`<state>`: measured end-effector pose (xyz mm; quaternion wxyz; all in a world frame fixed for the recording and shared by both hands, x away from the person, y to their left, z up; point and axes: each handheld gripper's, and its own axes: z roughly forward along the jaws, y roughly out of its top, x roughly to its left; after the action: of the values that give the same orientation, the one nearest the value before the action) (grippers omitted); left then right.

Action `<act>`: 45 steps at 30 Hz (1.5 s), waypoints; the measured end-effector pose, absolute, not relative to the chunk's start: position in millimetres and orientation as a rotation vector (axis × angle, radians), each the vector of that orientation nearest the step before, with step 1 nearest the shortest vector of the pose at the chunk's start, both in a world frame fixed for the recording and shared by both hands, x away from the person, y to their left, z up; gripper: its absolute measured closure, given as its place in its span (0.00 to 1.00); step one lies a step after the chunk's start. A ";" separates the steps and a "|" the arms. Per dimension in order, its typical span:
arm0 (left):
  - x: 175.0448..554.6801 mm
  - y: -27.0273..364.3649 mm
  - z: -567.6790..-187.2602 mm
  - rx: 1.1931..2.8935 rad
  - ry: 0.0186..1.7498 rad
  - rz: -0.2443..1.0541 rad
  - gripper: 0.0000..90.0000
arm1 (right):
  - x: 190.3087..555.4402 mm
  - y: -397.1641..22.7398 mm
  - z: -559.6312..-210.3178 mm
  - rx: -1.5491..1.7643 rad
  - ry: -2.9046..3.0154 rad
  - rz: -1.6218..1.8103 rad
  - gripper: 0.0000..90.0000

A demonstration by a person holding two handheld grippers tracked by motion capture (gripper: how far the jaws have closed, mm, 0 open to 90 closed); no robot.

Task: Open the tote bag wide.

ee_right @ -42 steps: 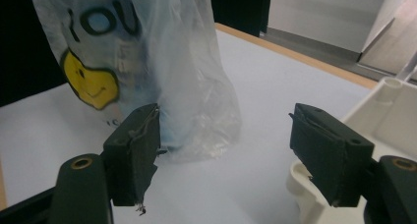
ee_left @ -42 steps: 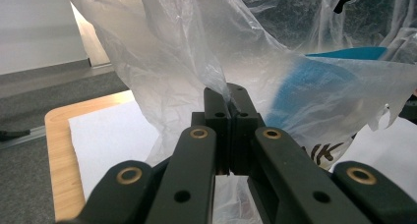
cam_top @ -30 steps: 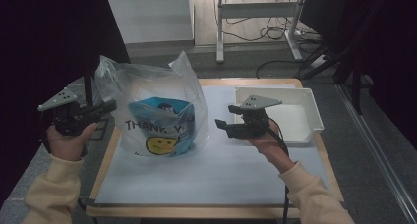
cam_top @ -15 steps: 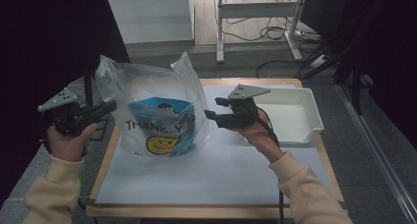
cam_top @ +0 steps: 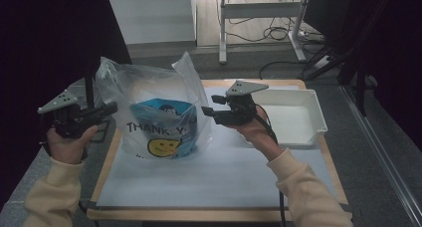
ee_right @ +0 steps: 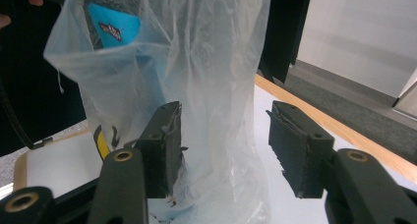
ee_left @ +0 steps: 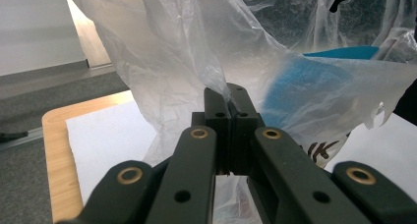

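Note:
A clear plastic bag printed with "THANK YOU" and a yellow smiley stands on the white sheet, with a blue packet inside it. My left gripper is at the bag's left side, shut on a fold of the film. At the bag's right side my right gripper is held level. Its jaws have just been closing and still stand apart. In the right gripper view the bag's film hangs in the gap between the pads, which do not press on it.
A shallow white tray sits at the right rear of the table. The white sheet covers the wooden tabletop in front of the bag. Dark screens stand at the left and far right; cables lie on the floor behind.
My right gripper has moved left from the tray to the bag's right side, rising slightly, and its jaws have narrowed. The left gripper and the bag have stayed where they were.

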<state>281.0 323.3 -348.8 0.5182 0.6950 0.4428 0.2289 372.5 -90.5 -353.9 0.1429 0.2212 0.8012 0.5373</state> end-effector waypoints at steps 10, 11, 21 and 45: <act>280.9 323.4 -348.5 1.666 1.061 0.549 1.00 | 374.1 -83.1 -340.9 0.562 2.331 1.585 0.74; 280.6 323.4 -348.5 1.667 1.061 0.549 1.00 | 374.1 -82.6 -340.7 0.558 2.332 1.583 0.79; 277.7 325.2 -350.8 1.660 1.056 0.549 1.00 | 377.2 -88.1 -343.1 0.570 2.318 1.587 0.99; 262.4 331.5 -369.5 1.637 1.051 0.523 1.00 | 362.4 -117.3 -378.0 0.647 2.253 1.569 0.99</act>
<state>262.4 331.5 -369.5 0.5342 0.6871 0.4409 0.2195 362.4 -117.3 -378.0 0.1596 0.2266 0.7884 0.5491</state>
